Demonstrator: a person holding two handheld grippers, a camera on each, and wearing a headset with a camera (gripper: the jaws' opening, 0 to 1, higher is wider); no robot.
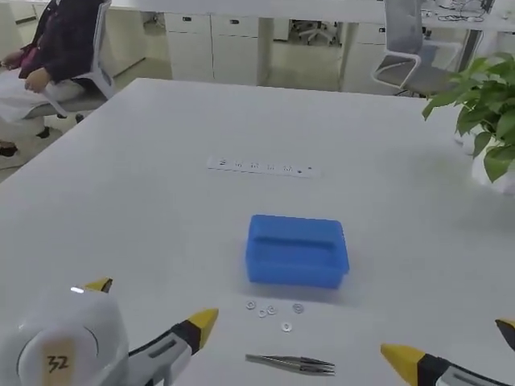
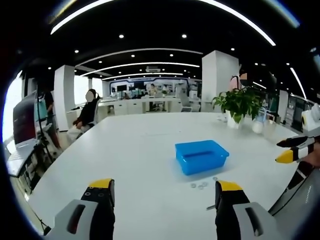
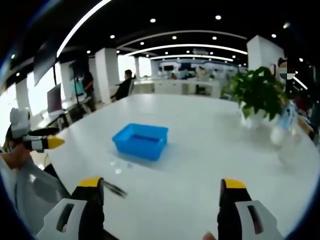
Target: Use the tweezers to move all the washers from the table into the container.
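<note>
At the far left a person (image 1: pixel 48 40) sits on a chair beyond the counter (image 1: pixel 145 201). The left hand-held gripper (image 1: pixel 153 301) hovers over the near left part of the counter, its yellow-tipped jaws spread wide with nothing between them. In the left gripper view the same wide gap shows.

Right of it, five small washers (image 1: pixel 271 310) lie loose on the counter just in front of the blue container (image 1: pixel 296 249), apart from one another and not touching it. The tweezers (image 1: pixel 290 363) lie flat just nearer than the washers, untouched by either gripper. The container sits open-topped near the middle of the counter. Its inside is too blurred to tell what lies in it. Behind it, well apart, a white power strip (image 1: pixel 259 167) lies across the counter.

The right hand-held gripper (image 1: pixel 451 338) hangs over the near right edge, jaws also wide and empty. At the far right stands a green plant (image 1: pixel 483 104).
</note>
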